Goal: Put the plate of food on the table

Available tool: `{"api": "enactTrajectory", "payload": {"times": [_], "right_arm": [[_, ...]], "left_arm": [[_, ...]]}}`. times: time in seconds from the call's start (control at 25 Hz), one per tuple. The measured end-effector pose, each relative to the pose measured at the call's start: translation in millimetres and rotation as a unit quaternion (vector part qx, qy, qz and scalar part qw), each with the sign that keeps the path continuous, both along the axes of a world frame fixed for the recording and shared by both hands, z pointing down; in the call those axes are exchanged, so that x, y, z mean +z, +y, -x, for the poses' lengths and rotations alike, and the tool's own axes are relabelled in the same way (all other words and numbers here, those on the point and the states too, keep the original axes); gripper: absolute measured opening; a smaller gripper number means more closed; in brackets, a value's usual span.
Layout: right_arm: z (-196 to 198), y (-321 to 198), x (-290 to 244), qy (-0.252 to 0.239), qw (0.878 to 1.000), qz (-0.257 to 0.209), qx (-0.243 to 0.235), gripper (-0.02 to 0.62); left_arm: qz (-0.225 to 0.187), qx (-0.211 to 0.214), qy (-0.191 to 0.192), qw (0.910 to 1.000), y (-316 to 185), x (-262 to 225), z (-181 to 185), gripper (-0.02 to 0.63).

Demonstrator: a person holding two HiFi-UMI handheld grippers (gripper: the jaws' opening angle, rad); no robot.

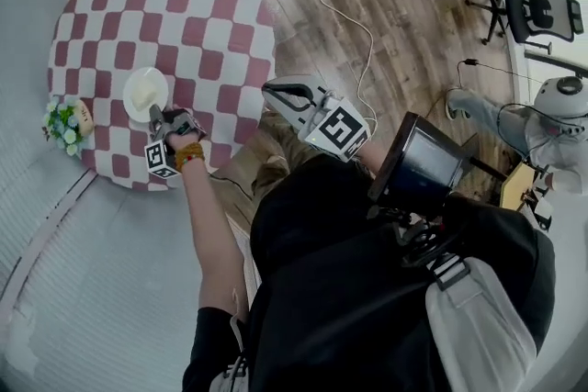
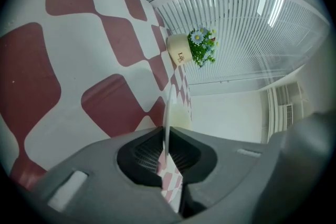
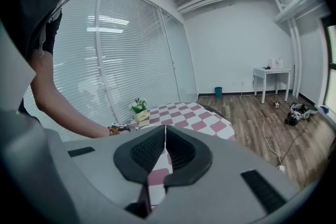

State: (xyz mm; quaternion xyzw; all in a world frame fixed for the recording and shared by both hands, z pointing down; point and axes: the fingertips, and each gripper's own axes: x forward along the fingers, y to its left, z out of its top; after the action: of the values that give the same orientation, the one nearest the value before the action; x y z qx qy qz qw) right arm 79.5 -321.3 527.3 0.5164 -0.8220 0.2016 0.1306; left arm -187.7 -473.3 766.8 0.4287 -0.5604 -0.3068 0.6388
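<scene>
Both are clenched: my left hand-held gripper (image 1: pixel 156 115) on the rim of the plate (image 1: pixel 142 93), near the edge of the checked surface (image 1: pixel 184 5) by the flower pot (image 1: pixel 66 124); my right hand-held gripper (image 1: pixel 276 90) on nothing, out past that edge. Edge-on between the jaws, the plate hides its food; from above that is only a pale lump. Whether the plate touches the surface I cannot tell

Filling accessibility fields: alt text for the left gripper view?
The left gripper is shut on the rim of a white plate, seen edge-on against a red-and-white checked tablecloth. Beyond it, a cream pot of flowers stands before white blinds.
</scene>
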Motion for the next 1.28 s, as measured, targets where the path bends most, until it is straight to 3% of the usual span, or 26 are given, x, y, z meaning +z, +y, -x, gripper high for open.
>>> {"api": "enactTrajectory", "payload": {"times": [0.84, 1.28], "right_arm": [[-11, 14, 7, -0.020, 1.000, 0.007, 0.021, 0.014], [-5, 25, 10, -0.028, 0.999, 0.011, 0.024, 0.014]], "left_arm": [[0.025, 0.032, -0.017, 0.9991, 8, 3, -10, 0.017], [0.065, 0.042, -0.014, 0.9969, 12, 13, -9, 0.017]]}}
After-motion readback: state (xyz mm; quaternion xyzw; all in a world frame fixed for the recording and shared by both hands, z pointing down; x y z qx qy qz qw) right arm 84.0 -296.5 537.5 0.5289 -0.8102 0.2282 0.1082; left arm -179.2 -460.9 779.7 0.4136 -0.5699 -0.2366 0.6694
